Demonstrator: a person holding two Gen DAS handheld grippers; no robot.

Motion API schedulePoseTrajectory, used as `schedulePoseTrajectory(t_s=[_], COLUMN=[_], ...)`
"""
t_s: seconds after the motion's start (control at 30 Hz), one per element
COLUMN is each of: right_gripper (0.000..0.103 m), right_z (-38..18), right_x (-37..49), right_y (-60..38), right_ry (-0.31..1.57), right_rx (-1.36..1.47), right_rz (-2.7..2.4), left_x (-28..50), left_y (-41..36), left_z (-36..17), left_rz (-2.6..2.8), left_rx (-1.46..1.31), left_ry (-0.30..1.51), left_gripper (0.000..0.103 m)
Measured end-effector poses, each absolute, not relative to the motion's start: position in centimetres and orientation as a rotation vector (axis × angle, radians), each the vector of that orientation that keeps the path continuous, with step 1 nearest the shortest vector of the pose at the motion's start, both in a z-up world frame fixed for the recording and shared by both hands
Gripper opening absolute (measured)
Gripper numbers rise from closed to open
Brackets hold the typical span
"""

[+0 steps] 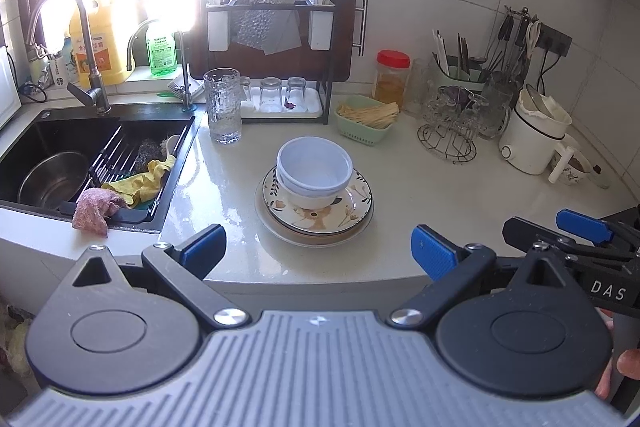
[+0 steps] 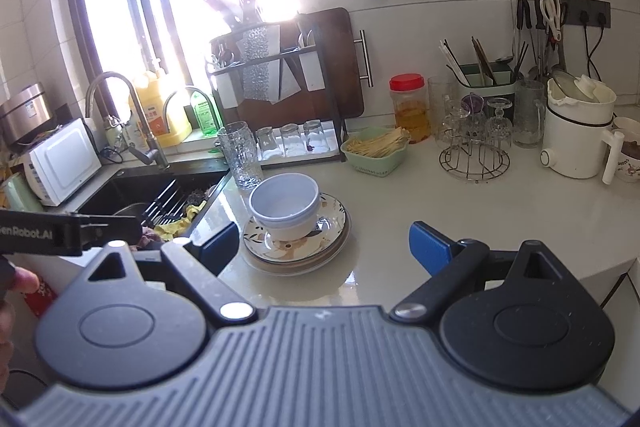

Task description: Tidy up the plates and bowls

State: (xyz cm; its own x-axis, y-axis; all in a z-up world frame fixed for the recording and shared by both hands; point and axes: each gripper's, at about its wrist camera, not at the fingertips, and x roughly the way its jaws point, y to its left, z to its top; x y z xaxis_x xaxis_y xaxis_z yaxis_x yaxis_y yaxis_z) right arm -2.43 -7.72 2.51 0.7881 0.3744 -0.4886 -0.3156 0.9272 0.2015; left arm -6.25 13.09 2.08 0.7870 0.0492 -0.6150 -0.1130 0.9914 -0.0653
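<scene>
Two nested white bowls (image 1: 314, 173) (image 2: 285, 207) sit on a stack of plates (image 1: 352, 215) (image 2: 328, 243), the top plate patterned with leaves and flowers, in the middle of the pale countertop (image 1: 420, 195). My left gripper (image 1: 320, 251) hovers near the counter's front edge, in front of the stack, open with nothing between its blue pads. My right gripper (image 2: 326, 245) is also open and empty, to the right of the left one. Its fingers (image 1: 584, 225) show at the right edge of the left wrist view.
A black sink (image 1: 80, 155) with a steel pot, rack and cloths lies left of the stack. A tall textured glass (image 1: 223, 107), a rack of upturned glasses (image 1: 280, 95), a green basket of sticks (image 1: 368, 119), a jar (image 1: 393, 79), a wire glass stand (image 1: 452, 131) and a white kettle (image 1: 532, 135) line the back.
</scene>
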Motion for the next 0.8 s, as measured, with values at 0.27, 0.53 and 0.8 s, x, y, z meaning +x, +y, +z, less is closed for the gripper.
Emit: schedulePoseTrajectory(t_s=[0.27,0.53,0.8], right_gripper=[0.093,0.093,0.093], right_z=[2.33,2.31,2.39], right_x=[-2.65,-2.68,-2.75], right_y=[-7.43,-7.46,-7.47], right_ry=[0.555,0.556,0.553], right_rx=[0.112,0.116,0.117], right_rz=[0.371,0.372,0.373], left_x=[-6.46,-6.54,-6.62], left_y=[13.33,13.41,13.31], left_z=[2.22,2.44,2.44], left_rz=[0.091,0.098,0.102], left_rx=[-0.103,-0.113,-0.113], left_ry=[0.66,0.652,0.656], left_gripper=[0.101,0.101,0.101])
